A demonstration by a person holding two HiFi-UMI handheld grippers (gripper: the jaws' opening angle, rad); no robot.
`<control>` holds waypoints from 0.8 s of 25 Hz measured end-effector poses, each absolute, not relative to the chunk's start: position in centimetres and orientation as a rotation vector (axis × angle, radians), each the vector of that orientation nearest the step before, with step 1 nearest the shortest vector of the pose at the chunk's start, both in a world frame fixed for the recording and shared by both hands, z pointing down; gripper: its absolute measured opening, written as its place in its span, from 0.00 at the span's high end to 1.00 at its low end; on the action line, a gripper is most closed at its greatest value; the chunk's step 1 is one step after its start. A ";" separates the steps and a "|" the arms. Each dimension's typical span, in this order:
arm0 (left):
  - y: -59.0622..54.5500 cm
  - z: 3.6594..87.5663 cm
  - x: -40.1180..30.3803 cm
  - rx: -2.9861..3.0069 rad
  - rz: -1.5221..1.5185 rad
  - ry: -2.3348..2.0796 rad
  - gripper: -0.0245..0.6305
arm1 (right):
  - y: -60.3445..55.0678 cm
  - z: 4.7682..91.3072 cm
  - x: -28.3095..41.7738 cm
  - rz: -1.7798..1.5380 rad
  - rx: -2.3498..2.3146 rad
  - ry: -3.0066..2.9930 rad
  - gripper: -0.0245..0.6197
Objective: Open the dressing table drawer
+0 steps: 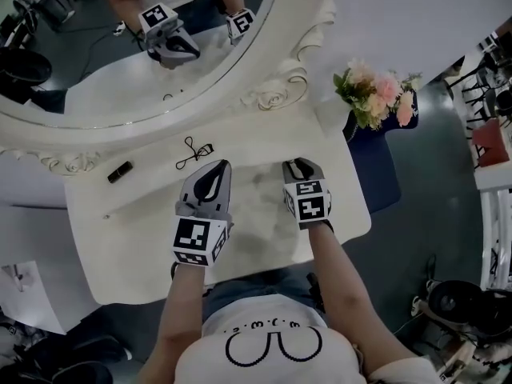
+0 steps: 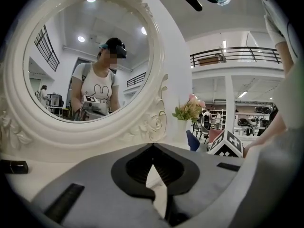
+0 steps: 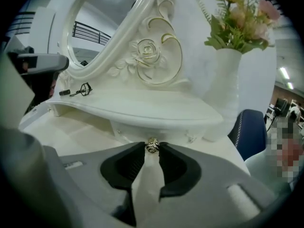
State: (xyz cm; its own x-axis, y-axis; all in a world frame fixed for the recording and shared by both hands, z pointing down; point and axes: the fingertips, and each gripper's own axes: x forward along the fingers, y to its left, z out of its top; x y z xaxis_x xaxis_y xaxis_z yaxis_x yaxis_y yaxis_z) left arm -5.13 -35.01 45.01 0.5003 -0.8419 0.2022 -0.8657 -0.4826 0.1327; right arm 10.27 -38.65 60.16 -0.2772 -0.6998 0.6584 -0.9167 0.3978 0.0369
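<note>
The white dressing table has a raised shelf under its oval mirror. A small drawer front sits below that shelf, with a little metal knob. My right gripper has its jaw tips on either side of the knob and touching it, shut on it. In the head view the right gripper points at the shelf's edge. My left gripper hovers beside it over the tabletop. Its jaws are shut at the tips with nothing between them.
An eyelash curler and a small black tube lie on the shelf to the left. A white vase of pink flowers stands at the right end. A blue chair is beside the table's right edge.
</note>
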 end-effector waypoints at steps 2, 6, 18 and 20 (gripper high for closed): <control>-35.1 45.1 -5.2 2.522 0.162 -1.461 0.96 | -38.6 60.2 10.2 0.482 1.369 -2.063 0.81; -35.0 45.1 -4.8 2.531 0.157 -1.450 0.96 | -37.8 60.1 10.3 0.488 1.378 -2.058 0.81; -33.5 45.1 -4.2 2.531 0.138 -1.443 0.96 | -34.8 60.1 11.1 0.502 1.368 -2.048 0.81; -33.4 45.1 -4.3 2.525 0.133 -1.452 0.96 | -34.3 60.2 11.2 0.504 1.364 -2.046 0.81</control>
